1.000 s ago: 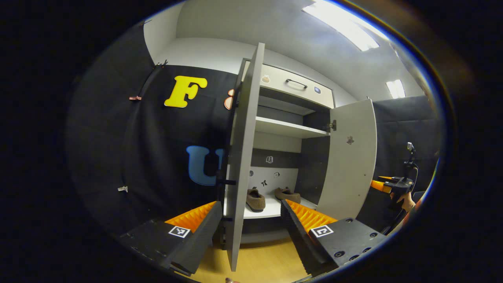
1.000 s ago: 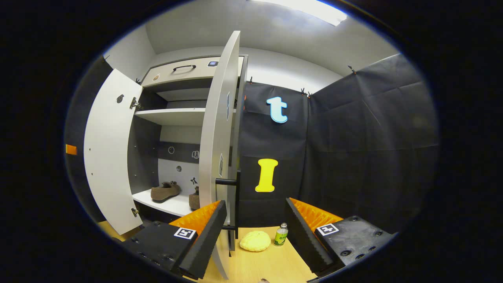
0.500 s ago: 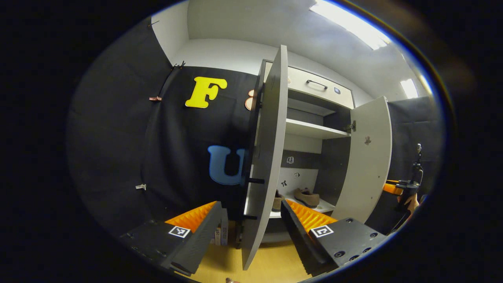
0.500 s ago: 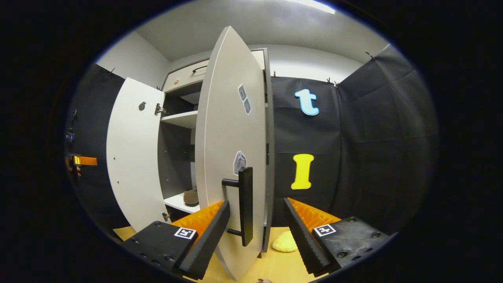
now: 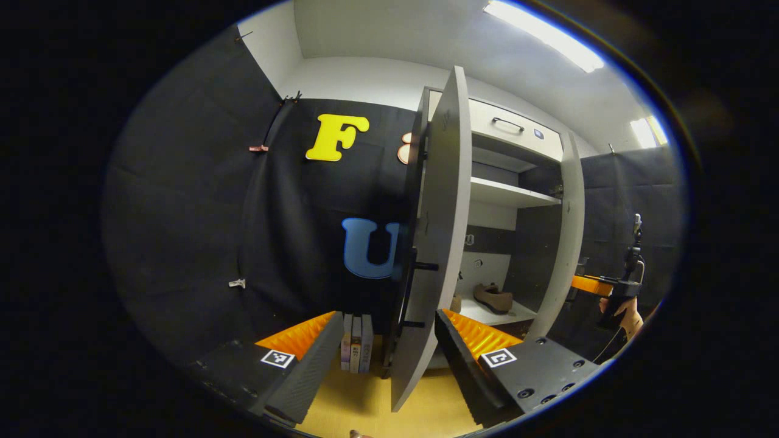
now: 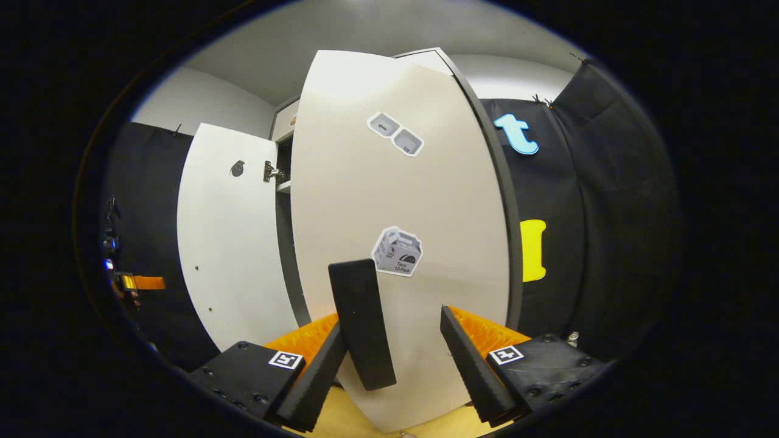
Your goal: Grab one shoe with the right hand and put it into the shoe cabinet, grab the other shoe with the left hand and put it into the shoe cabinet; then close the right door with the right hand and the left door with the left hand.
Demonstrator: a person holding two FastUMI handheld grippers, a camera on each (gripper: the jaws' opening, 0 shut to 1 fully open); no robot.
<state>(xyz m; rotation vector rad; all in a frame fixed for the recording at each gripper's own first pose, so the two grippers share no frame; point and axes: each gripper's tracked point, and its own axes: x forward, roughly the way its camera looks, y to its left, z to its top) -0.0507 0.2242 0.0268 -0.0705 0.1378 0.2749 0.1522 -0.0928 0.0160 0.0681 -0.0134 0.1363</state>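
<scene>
In the left gripper view the shoe cabinet [image 5: 517,194] has its left door [image 5: 441,231] standing out nearly edge-on, black handle [image 5: 406,292] on its left side. One brown shoe [image 5: 494,298] lies on the lower shelf, and a second shoe [image 5: 455,302] peeks out beside the door. My left gripper [image 5: 387,317] is open, just in front of that door's lower edge. In the right gripper view the right door [image 6: 414,194] shows its front face close up. Its black handle [image 6: 362,322] stands between the fingers of my open right gripper [image 6: 394,322], against the left finger.
Several books [image 5: 356,344] stand on the wooden floor [image 5: 359,401] left of the cabinet. The right gripper [image 5: 593,285] and the hand [image 5: 627,310] holding it show at the far right. The left door's inner face [image 6: 231,243] and the left gripper [image 6: 140,282] show at the left.
The right door has swung most of the way toward shut, with my right gripper following round to its front. My left gripper has shifted left, round the left door's edge.
</scene>
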